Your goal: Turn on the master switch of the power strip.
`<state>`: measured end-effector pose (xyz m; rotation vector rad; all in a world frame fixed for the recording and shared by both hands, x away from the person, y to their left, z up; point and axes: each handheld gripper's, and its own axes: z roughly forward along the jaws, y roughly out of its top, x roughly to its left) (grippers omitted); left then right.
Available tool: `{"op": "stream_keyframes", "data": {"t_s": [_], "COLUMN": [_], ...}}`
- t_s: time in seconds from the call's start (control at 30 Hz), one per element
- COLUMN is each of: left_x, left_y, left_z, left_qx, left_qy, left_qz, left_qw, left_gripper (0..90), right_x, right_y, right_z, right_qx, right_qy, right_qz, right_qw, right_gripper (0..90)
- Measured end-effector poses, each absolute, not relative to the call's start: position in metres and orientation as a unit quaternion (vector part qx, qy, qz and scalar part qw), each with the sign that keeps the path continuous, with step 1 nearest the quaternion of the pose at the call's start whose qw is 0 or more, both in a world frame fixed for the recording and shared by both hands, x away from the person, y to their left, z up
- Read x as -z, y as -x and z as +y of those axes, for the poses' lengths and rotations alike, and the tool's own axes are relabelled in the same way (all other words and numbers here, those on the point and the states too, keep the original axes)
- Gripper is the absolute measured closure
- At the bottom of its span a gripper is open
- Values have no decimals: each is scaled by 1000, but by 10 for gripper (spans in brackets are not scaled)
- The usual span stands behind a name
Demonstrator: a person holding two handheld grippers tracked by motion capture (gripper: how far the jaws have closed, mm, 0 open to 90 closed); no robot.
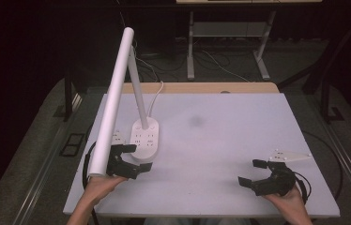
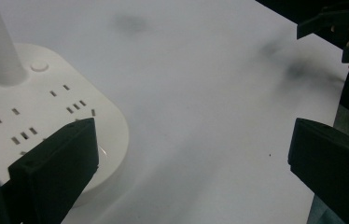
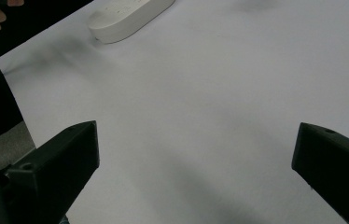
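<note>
The surface (image 1: 220, 136) is a wide pale board, bare apart from a faint grey smudge (image 1: 196, 122) near its middle and the lamp (image 1: 117, 93) at the near left. The lamp is tall: a long white tube head slants from high at the back down toward the person, carried on a thinner white stem that rises from a rounded white base (image 1: 144, 139). The base doubles as a socket strip, with rows of slots and small round buttons on its top, and a white cord (image 1: 157, 96) trails off behind it.

The main risk, as I judge it, is tipping. The head overhangs well past the base, so a push or a lift from one edge could swing the whole lamp over, or drag it against its cord.

The left gripper (image 1: 129, 161) sits at the near end of the base, fingers spread wide; in the left gripper view one finger (image 2: 56, 175) overlaps the base's corner while the other stands well off over bare board. Closing from there would likely clip only a corner and skid the smooth plastic away.

The right gripper (image 1: 258, 174) rests near the right front, fingers released, holding nothing, well apart from the lamp.
</note>
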<state>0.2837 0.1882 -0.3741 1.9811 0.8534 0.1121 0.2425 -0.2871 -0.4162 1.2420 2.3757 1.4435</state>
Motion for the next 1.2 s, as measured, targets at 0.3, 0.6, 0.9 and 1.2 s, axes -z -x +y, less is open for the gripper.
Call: {"op": "stream_keyframes", "data": {"t_s": [0.3, 0.6, 0.9, 1.2], "left_x": [366, 363, 358, 348], "left_y": [-291, -301, -311, -322], "left_z": [197, 201, 205, 208], "left_qx": [-49, -47, -48, -54], "left_qy": [-807, -813, -818, -821], "left_qz": [352, 357, 356, 357], "left_qw": [472, 457, 449, 442], "left_gripper": [9, 11, 12, 12], "right_x": [417, 417, 417, 417], "right_y": [-243, -243, -243, -242], "right_z": [-287, -288, -289, -289], "right_qx": [-472, -473, -472, -473], "right_qy": [-410, -409, -411, -412], "right_qz": [779, 779, 778, 777], "right_qw": [49, 51, 51, 52], "right_gripper": [1, 1, 1, 1]}}
